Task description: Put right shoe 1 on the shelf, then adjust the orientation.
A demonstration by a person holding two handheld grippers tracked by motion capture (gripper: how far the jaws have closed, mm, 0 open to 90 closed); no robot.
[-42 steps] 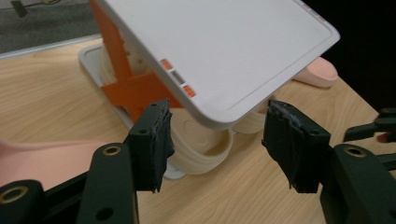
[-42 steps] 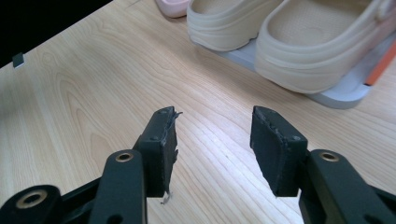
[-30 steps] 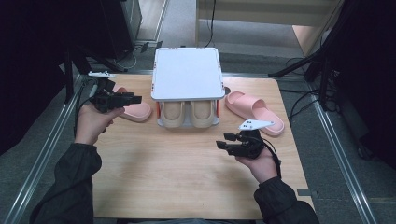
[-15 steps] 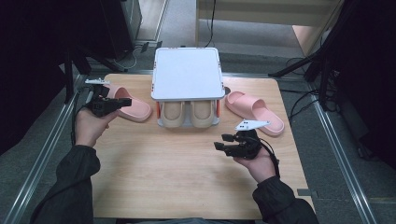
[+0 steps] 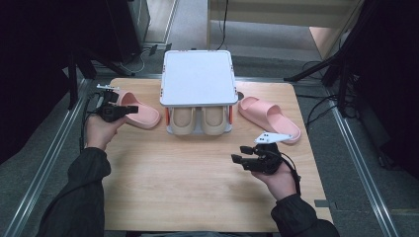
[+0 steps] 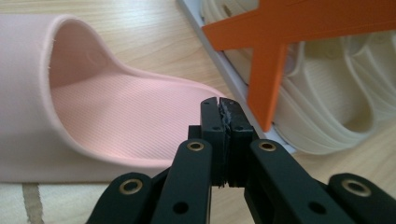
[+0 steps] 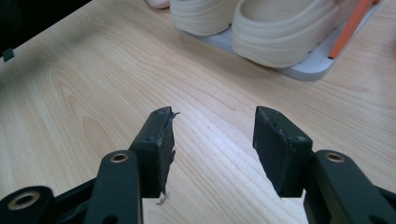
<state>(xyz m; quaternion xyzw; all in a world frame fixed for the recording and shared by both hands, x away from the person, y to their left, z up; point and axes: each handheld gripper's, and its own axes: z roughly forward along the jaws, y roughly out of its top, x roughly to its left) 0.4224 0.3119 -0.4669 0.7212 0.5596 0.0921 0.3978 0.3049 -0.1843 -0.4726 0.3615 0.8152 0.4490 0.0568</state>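
A pink slipper (image 5: 143,116) lies left of a small white shoe rack (image 5: 197,79), and its mate (image 5: 269,117) lies to the rack's right. My left gripper (image 5: 131,109) hangs just over the left slipper's heel end. Its jaws have just been closing and now stand shut, pads together, with nothing between them; in the left gripper view its tips (image 6: 219,105) sit above the slipper's ribbed insole (image 6: 116,112). My right gripper (image 5: 238,159) rests low over bare wood at the front right. It is open and empty (image 7: 212,126).
Two beige slippers (image 5: 200,118) sit on the rack's lower shelf, also seen in the right gripper view (image 7: 280,28). An orange cross brace (image 6: 266,56) stands on the rack's side close to my left gripper. Metal rails (image 5: 44,163) run along both table sides.
My left gripper has come down and toward the left pink slipper, and its jaws have gone from open to shut. The right hand has stayed put.
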